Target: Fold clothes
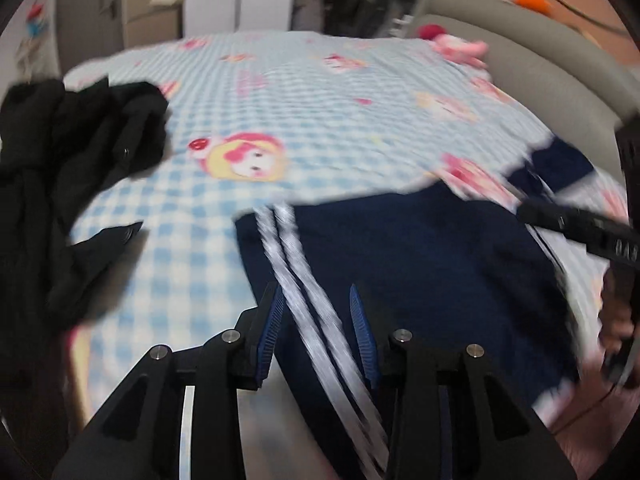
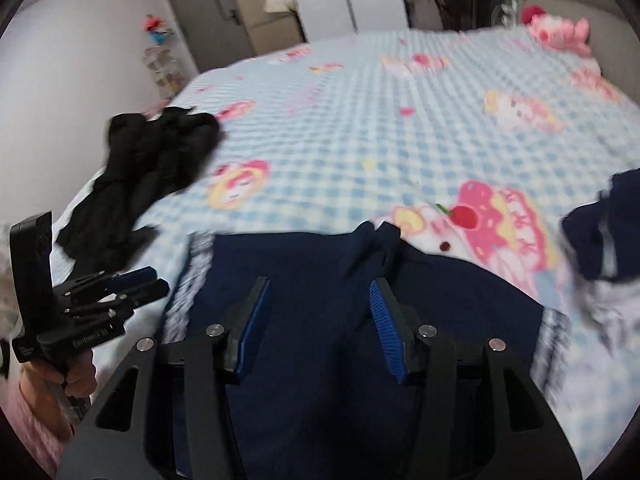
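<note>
Checked bedsheet (image 2: 360, 128) — navy garment (image 2: 320, 280), black clothes (image 2: 160, 152).

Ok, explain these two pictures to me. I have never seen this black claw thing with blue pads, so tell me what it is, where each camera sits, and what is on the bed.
There is no robot here. A person holds a two-finger gripper in each hand, and each carries a wide-angle camera looking forward along its fingers.

One picture looks along the left gripper, the other along the right gripper. Both are open and hold nothing.

Below them, on a blue checked bedsheet printed with cartoons, lies a navy garment with white stripes down its side. A crumpled black garment lies further left, and a pink plush toy sits at the bed's far edge.

Both pictures are motion-blurred, so finer detail cannot be made out.
</note>
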Tool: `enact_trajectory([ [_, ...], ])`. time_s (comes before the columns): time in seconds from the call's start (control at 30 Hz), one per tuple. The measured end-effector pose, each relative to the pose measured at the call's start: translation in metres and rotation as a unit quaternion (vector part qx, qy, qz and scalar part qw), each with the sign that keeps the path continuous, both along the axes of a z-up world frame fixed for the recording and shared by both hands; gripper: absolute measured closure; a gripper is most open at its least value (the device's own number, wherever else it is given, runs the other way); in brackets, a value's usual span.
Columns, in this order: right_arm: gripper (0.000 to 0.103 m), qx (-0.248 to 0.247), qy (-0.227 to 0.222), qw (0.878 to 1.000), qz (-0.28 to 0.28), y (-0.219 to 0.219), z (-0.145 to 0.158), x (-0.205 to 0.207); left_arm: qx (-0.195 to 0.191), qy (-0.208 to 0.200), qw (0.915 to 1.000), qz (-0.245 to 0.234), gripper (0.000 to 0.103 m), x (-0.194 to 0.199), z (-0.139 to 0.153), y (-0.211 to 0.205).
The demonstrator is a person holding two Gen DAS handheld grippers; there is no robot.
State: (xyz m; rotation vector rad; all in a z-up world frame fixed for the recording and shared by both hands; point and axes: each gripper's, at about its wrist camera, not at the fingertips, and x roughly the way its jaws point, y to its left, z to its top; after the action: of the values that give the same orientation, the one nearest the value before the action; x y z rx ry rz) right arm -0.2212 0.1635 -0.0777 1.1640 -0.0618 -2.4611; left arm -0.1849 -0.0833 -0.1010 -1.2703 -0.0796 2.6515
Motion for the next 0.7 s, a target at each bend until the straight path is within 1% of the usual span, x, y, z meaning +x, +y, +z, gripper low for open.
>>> enact_trajectory([
  [0.03, 0.051, 0.008, -0.003, 1.000, 0.003, 0.000, -0.001, 0.016, 0.001, -0.003, 1.0000, -0.006, 0.065, 0.018, 0.004, 0.007],
  [0.07, 0.051, 0.016, -0.006, 1.000, 0.006, 0.000, -0.001, 0.032, 0.024, -0.017, 0.9995, -0.007, 0.065, 0.035, 0.000, 0.013],
  [0.13, 0.051, 0.049, -0.016, 0.999, -0.003, 0.002, -0.016, 0.062, 0.045, -0.033, 0.9984, -0.010, 0.065, 0.057, -0.010, 0.020],
  [0.2, 0.051, 0.065, -0.032, 0.997, -0.022, 0.008, -0.035, 0.083, 0.030, -0.053, 0.9981, -0.003, 0.065, 0.070, -0.028, 0.029],
  [0.27, 0.051, 0.073, -0.049, 0.995, -0.052, 0.022, -0.048, 0.096, -0.012, -0.065, 0.9978, 0.000, 0.065, 0.074, -0.043, 0.036],
  [0.3, 0.051, 0.077, -0.057, 0.993, -0.067, 0.029, -0.054, 0.103, -0.033, -0.064, 0.9974, 0.003, 0.065, 0.074, -0.047, 0.037],
  [0.37, 0.051, 0.088, -0.071, 0.989, -0.091, 0.043, -0.065, 0.115, -0.022, -0.066, 0.9975, 0.008, 0.065, 0.074, -0.045, 0.033],
  [0.43, 0.051, 0.095, -0.073, 0.988, -0.093, 0.055, -0.064, 0.126, -0.009, -0.060, 0.9980, 0.021, 0.067, 0.075, -0.040, 0.030],
  [0.5, 0.051, 0.077, -0.056, 0.990, -0.105, 0.067, -0.056, 0.135, 0.014, -0.040, 0.9988, 0.024, 0.067, 0.079, -0.033, 0.030],
  [0.53, 0.051, 0.063, -0.038, 0.990, -0.119, 0.073, -0.050, 0.140, 0.046, -0.025, 0.9984, 0.021, 0.067, 0.083, -0.027, 0.030],
  [0.57, 0.051, 0.049, -0.020, 0.990, -0.133, 0.079, -0.044, 0.144, 0.091, -0.009, 0.9956, 0.019, 0.067, 0.087, -0.020, 0.029],
  [0.6, 0.051, 0.037, 0.001, 0.988, -0.148, 0.084, -0.040, 0.148, 0.128, 0.000, 0.9917, 0.015, 0.067, 0.089, -0.016, 0.031],
  [0.63, 0.051, 0.026, 0.017, 0.987, -0.159, 0.088, -0.039, 0.152, 0.128, 0.002, 0.9917, 0.014, 0.067, 0.089, -0.016, 0.035],
  [0.7, 0.051, 0.018, 0.012, 0.987, -0.158, 0.090, -0.047, 0.154, 0.126, 0.005, 0.9919, 0.013, 0.067, 0.089, -0.016, 0.044],
])
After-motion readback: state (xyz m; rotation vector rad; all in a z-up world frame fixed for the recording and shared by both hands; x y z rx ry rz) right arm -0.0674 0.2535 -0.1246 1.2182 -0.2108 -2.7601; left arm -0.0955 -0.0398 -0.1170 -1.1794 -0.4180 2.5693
